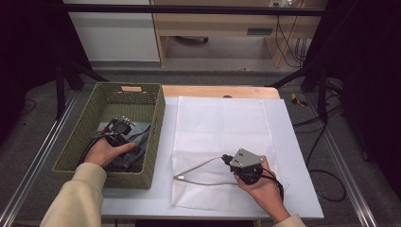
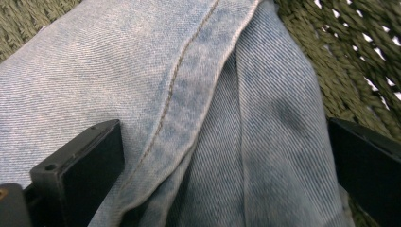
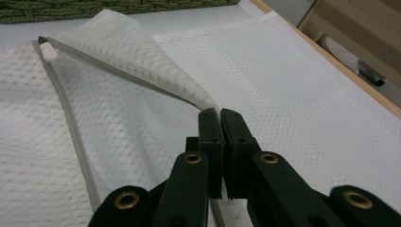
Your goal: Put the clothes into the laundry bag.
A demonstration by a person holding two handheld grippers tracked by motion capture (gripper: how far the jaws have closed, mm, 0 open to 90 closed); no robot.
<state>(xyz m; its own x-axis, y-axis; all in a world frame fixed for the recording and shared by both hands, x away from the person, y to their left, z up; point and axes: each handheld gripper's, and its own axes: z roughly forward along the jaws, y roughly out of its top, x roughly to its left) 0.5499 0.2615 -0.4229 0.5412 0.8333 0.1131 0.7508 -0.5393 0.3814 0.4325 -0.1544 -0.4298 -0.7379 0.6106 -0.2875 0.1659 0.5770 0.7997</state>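
Holding the mesh bag (image 3: 142, 80) edge clamped, right gripper (image 3: 221, 113) waits; left gripper (image 2: 222, 156), jaws apart over jeans (image 2: 156, 94) in the basket (image 1: 156, 118) at left, must close next.

Even overhead light, dark room edges – close denim slightly soft

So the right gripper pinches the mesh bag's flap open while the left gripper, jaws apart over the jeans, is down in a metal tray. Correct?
Not quite: the left gripper is in a woven green basket, not a metal tray, as the high view shows. The rest holds: the right gripper is shut on the mesh bag flap, and the left jaws stand apart over the jeans.
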